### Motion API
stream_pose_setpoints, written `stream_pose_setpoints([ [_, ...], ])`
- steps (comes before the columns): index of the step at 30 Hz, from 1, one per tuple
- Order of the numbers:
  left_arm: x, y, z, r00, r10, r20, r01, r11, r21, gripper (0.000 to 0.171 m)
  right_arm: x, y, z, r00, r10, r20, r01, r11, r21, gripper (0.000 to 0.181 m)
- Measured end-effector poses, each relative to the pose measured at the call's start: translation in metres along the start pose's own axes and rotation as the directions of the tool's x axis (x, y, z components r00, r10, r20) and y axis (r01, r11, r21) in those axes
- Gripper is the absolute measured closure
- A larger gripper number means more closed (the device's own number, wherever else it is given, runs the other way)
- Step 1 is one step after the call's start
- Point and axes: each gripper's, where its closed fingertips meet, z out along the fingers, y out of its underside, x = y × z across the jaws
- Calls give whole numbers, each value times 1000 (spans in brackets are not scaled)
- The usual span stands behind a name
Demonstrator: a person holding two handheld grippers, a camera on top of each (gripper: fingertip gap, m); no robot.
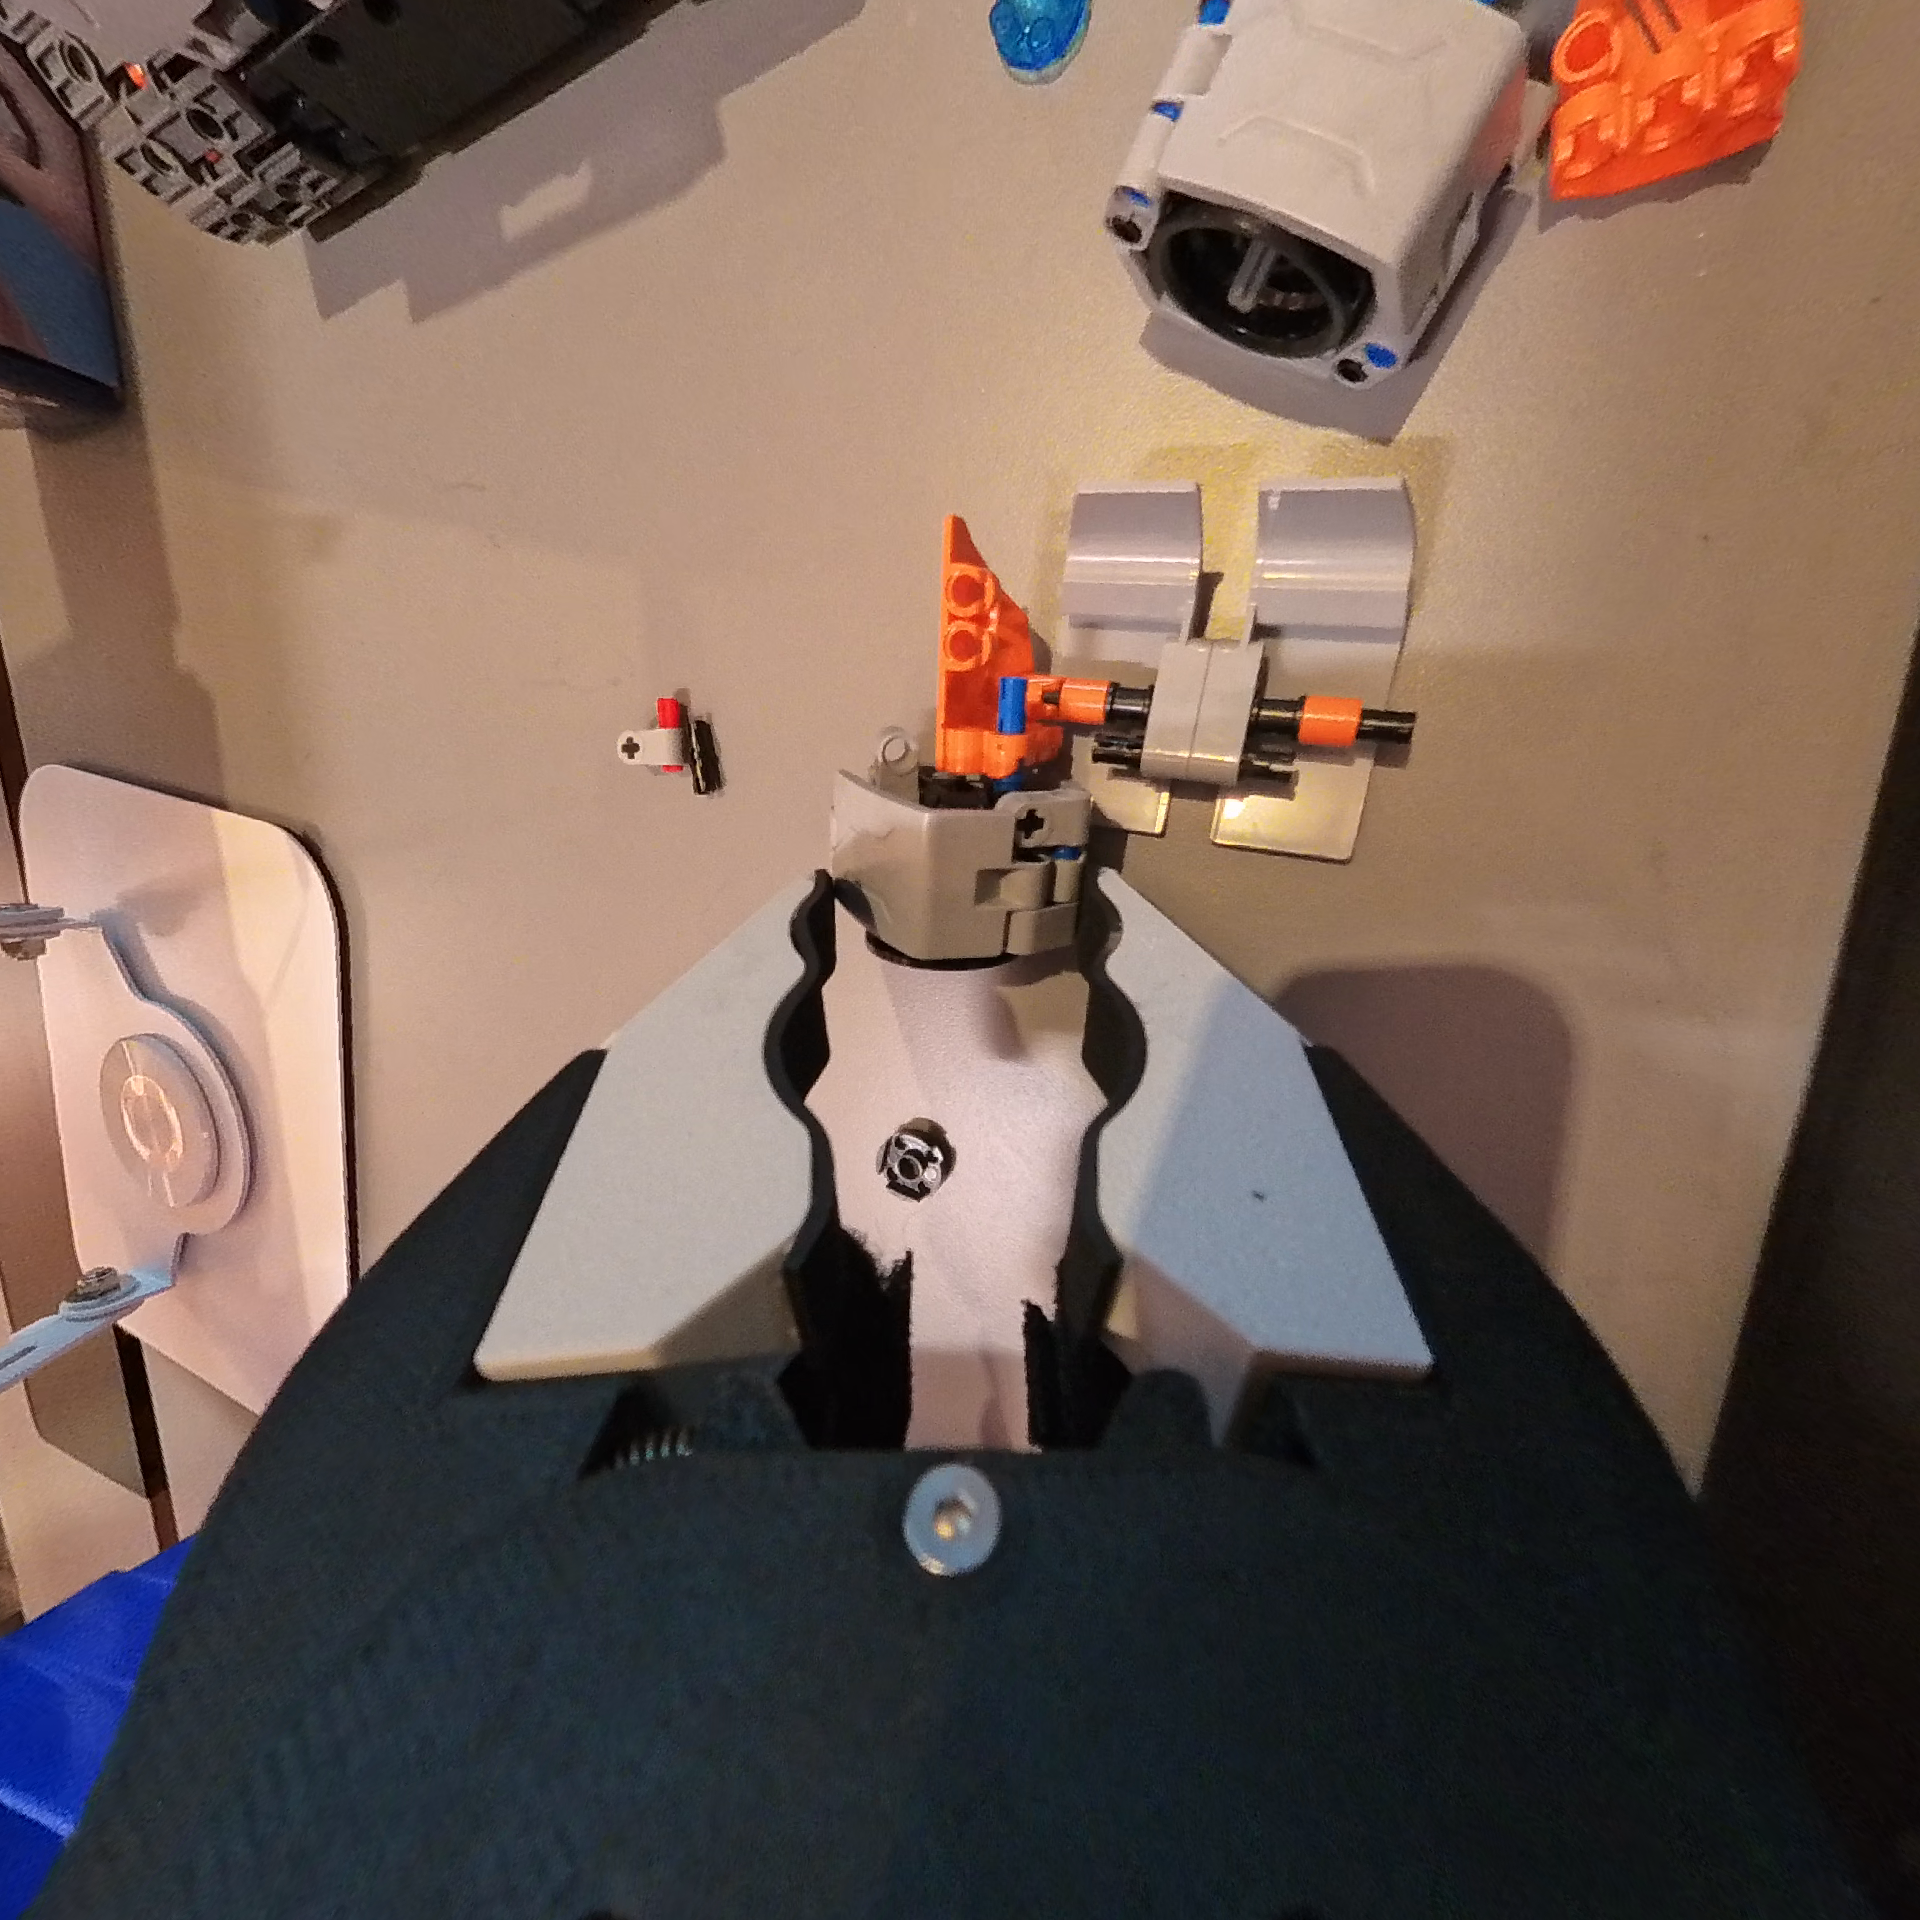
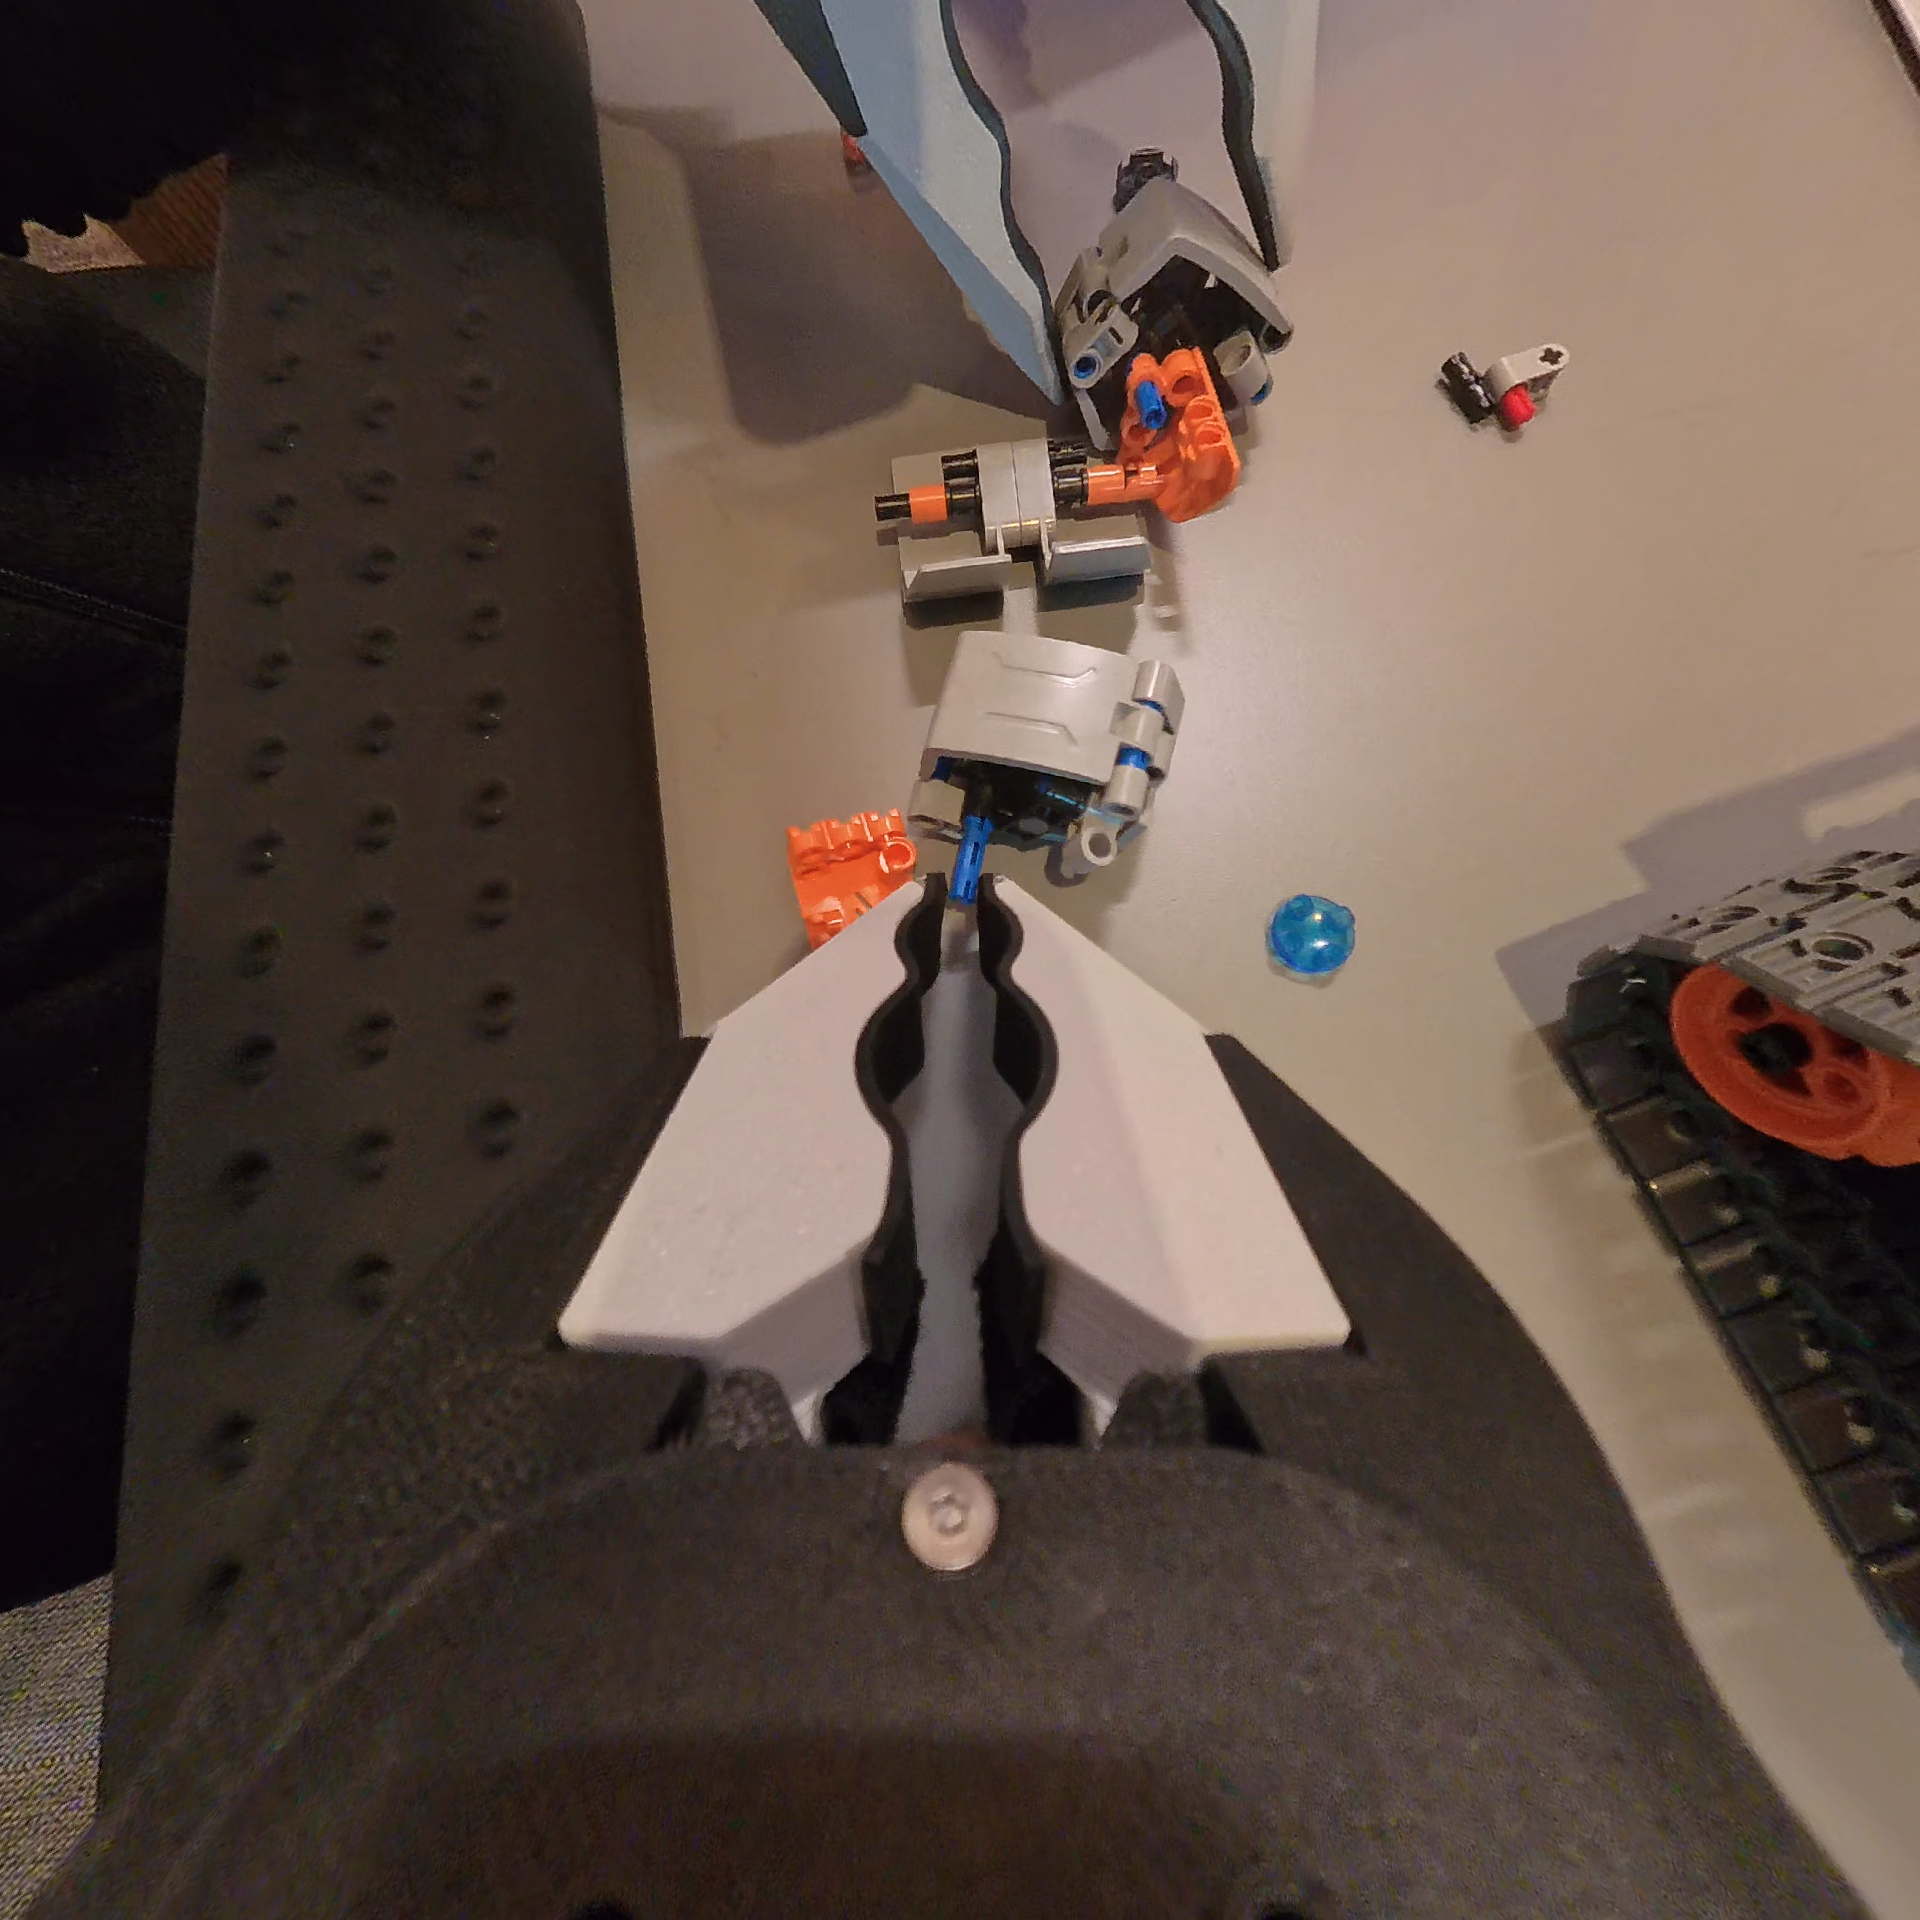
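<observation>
The left tongs (image 1: 961, 894) are seen closed around a grey block piece (image 1: 956, 873), which is clamped between the two fingertips at the tip of the tongs. An orange finned part (image 1: 982, 665) is attached to the top of this grey piece and stands up from it. Just beside it, at 2 o'clock from the tongs' tip, a grey axle assembly with orange collars (image 1: 1216, 717) is found lying on the beige table (image 1: 623, 520); whether it touches the orange part cannot be told.

The right tongs (image 2: 961, 896) are seen nearly shut, with a thin blue pin (image 2: 971, 857) pinched between the fingertips. The pin sticks out of a grey motor-like block (image 2: 1039, 727), which lies at 12 o'clock directly ahead of the tongs. An orange piece (image 2: 847, 857) is seen lying at 10 o'clock, just beside the tip.

Only in the right wrist view is a tracked vehicle with an orange wheel (image 2: 1787, 1081) shown clearly, at 3 o'clock, and the left tongs are seen from outside at 12 o'clock. A round blue translucent stud (image 2: 1311, 935) lies at 2 o'clock. Only in the left wrist view is the open round end of the motor-like block shown, at 1 o'clock. A small grey connector with a red pin (image 1: 665, 743) is visible in both views.
</observation>
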Motion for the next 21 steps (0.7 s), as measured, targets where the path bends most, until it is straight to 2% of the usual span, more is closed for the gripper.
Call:
stream_pose_setpoints([
  [16,-5,-7,-3,996,67,65,-68,997,23,128,0,0,0,1000,-2,-1,2,1000,1,178],
  [21,-9,-2,1,995,70,68,-70,998,-9,130,-1,0,0,1000,-6,2,6,1000,1,178],
])
